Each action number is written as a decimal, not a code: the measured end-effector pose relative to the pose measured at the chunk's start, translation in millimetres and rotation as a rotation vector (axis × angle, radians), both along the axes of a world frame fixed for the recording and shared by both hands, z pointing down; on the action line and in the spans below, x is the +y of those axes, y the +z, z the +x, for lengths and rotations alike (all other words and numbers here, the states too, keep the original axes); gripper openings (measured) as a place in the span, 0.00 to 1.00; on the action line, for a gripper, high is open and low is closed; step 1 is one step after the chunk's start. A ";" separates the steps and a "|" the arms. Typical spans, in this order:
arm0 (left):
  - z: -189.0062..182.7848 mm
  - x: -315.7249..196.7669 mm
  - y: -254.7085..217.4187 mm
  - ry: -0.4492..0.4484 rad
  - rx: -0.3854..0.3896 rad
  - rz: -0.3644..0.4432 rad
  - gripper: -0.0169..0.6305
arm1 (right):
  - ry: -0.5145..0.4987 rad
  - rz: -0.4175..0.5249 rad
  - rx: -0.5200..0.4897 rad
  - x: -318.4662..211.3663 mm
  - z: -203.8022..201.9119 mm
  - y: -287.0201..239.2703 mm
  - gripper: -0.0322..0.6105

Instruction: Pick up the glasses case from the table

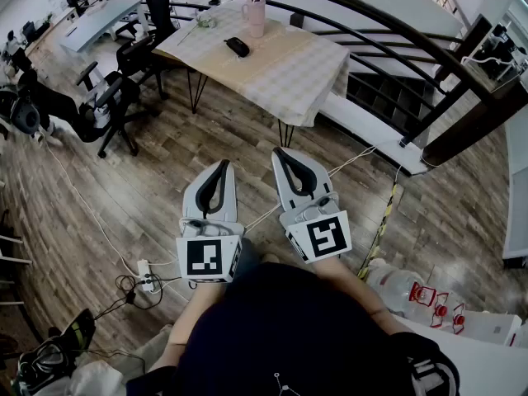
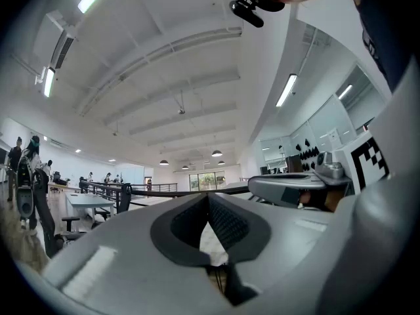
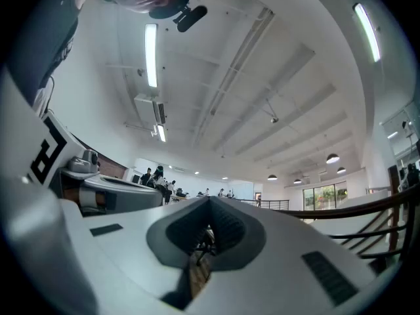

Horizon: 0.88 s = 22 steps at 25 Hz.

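Note:
The black glasses case [image 1: 238,46] lies on a table covered with a checked cloth [image 1: 289,73], far ahead in the head view. Both grippers are held close to the person's body, well short of the table and above the wooden floor. My left gripper [image 1: 223,165] is shut, its tips meeting with nothing between them; the left gripper view shows the same closed tips [image 2: 209,195] pointing level toward the room. My right gripper [image 1: 279,152] is shut and empty too, its tips [image 3: 210,201] tilted slightly upward. The case appears in neither gripper view.
A pink cup [image 1: 254,15] and a small green object [image 1: 205,21] stand on the table behind the case. Black office chairs [image 1: 111,97] stand to the left. A dark curved railing [image 1: 388,31] runs behind the table. A power strip [image 1: 146,275] and cables lie on the floor.

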<state>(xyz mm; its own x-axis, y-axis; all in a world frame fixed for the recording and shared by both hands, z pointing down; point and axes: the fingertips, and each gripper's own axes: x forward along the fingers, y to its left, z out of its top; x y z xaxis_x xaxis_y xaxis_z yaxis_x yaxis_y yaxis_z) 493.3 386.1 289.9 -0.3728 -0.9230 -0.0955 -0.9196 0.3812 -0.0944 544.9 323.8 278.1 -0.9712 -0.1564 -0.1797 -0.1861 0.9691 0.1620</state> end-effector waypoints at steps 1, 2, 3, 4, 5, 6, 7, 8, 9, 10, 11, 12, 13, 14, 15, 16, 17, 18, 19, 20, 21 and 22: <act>-2.6 -1.1 0.3 0.001 -0.003 -0.004 0.04 | -0.003 -0.003 -0.006 -0.2 -2.4 -0.5 0.06; -5.4 -2.3 0.9 0.002 -0.005 -0.008 0.04 | -0.005 -0.007 -0.011 -0.9 -4.9 -0.7 0.06; -8.8 -3.8 2.2 0.002 -0.004 -0.011 0.04 | -0.006 -0.014 -0.016 -2.2 -7.4 -0.3 0.06; -12.9 -5.5 4.5 0.001 0.001 -0.014 0.04 | -0.005 -0.022 -0.020 -4.4 -10.2 1.0 0.06; -17.8 -7.7 7.9 0.001 0.009 -0.017 0.04 | -0.004 -0.031 -0.021 -7.5 -13.5 3.1 0.06; -23.6 -10.6 11.6 0.003 0.018 -0.020 0.04 | -0.003 -0.037 -0.020 -11.3 -17.8 5.7 0.06; -30.4 -14.1 15.3 0.006 0.025 -0.023 0.04 | 0.000 -0.040 -0.017 -16.0 -23.4 8.6 0.06; -38.4 -18.1 18.6 0.009 0.029 -0.024 0.04 | 0.003 -0.041 -0.015 -21.5 -30.3 11.3 0.06; -47.9 -22.3 21.4 0.009 0.034 -0.024 0.04 | 0.006 -0.041 -0.012 -27.4 -38.6 13.9 0.06; -58.4 -26.8 23.6 0.007 0.039 -0.023 0.04 | 0.008 -0.041 -0.010 -33.7 -48.2 16.2 0.06; -69.4 -32.2 25.2 0.007 0.042 -0.021 0.04 | 0.010 -0.044 -0.008 -40.4 -58.8 18.3 0.06; -80.7 -38.7 26.2 0.009 0.044 -0.021 0.04 | 0.012 -0.046 -0.004 -47.4 -70.2 20.0 0.06; -92.3 -45.8 26.5 0.012 0.043 -0.020 0.04 | 0.014 -0.045 -0.002 -54.4 -82.3 21.2 0.06; -104.5 -53.3 26.1 0.016 0.040 -0.017 0.04 | 0.015 -0.042 0.000 -61.3 -95.1 21.7 0.06; -117.1 -60.8 25.3 0.019 0.036 -0.014 0.04 | 0.017 -0.036 0.002 -68.0 -108.6 21.8 0.06; -130.3 -68.1 24.6 0.021 0.034 -0.009 0.04 | 0.018 -0.032 0.004 -74.6 -122.4 21.9 0.06; -143.8 -75.5 24.1 0.024 0.032 -0.006 0.04 | 0.019 -0.031 0.007 -81.5 -136.5 22.0 0.06; -157.4 -83.3 23.6 0.028 0.030 -0.004 0.04 | 0.020 -0.032 0.010 -88.5 -150.7 22.0 0.06; -170.8 -91.4 23.2 0.036 0.030 -0.005 0.04 | 0.022 -0.034 0.013 -95.5 -164.7 21.8 0.06; -183.6 -99.2 23.4 0.044 0.034 -0.009 0.04 | 0.026 -0.036 0.016 -102.3 -178.3 21.5 0.06; -195.8 -106.8 24.1 0.053 0.044 -0.017 0.04 | 0.031 -0.037 0.018 -108.7 -191.1 21.0 0.06; -207.6 -114.3 25.2 0.061 0.055 -0.025 0.04 | 0.037 -0.038 0.020 -115.0 -203.6 20.6 0.06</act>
